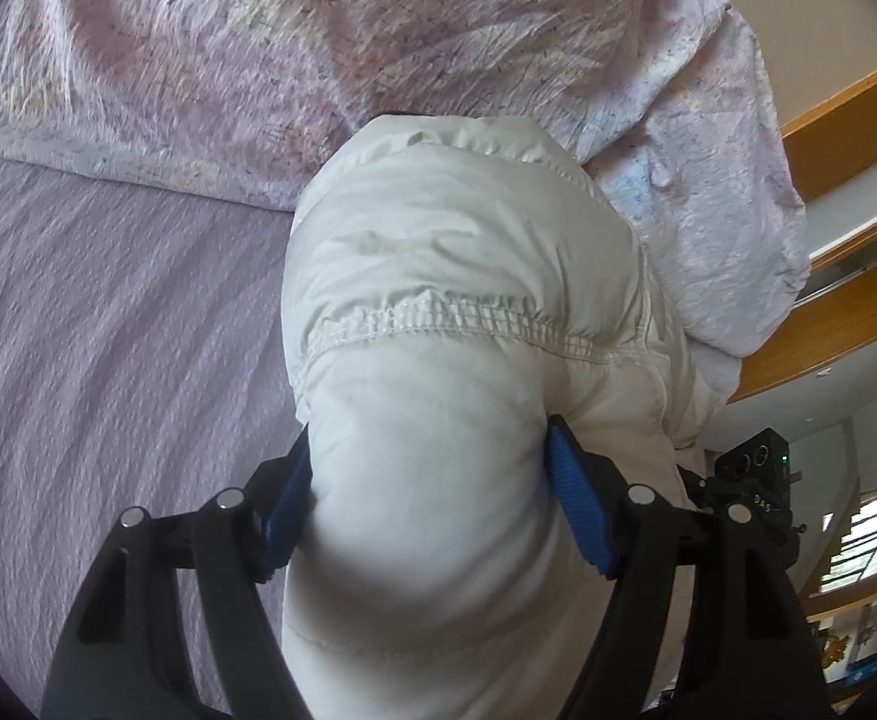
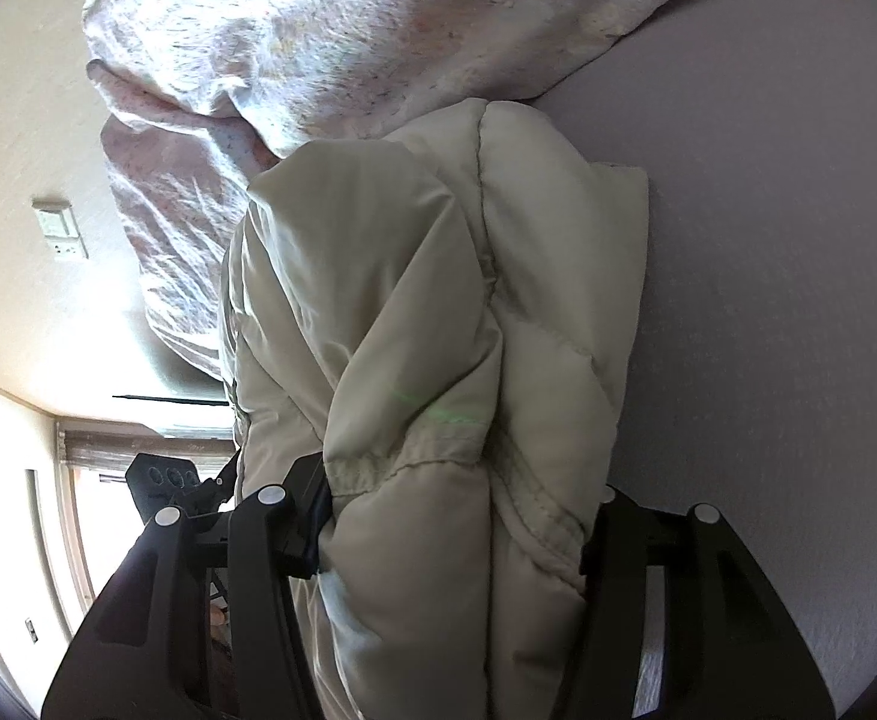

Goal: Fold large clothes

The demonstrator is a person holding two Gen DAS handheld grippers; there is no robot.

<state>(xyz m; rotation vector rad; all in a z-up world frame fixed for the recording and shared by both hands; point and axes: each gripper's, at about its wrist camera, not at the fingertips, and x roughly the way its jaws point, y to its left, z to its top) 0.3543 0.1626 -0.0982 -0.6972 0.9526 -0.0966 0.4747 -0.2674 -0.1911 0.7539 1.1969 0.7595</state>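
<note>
A puffy off-white padded jacket (image 1: 456, 252) fills the middle of the left wrist view, bunched thick over the lilac bed sheet (image 1: 108, 330). My left gripper (image 1: 426, 450) is shut on a fat fold of it, the blue pads (image 1: 576, 510) pressing into both sides. In the right wrist view the same jacket (image 2: 414, 300) hangs in bulky folds with a stitched hem, and my right gripper (image 2: 462, 516) is shut on another thick bunch. Its right finger is mostly hidden behind the cloth.
A crumpled pale floral quilt (image 1: 318, 42) lies heaped across the bed behind the jacket, also the quilt (image 2: 294, 42) in the right view. Wooden trim (image 1: 846, 120) and a wall (image 2: 12, 210) with a switch plate (image 2: 57, 228) border the bed. The other gripper (image 1: 750, 480) shows at right.
</note>
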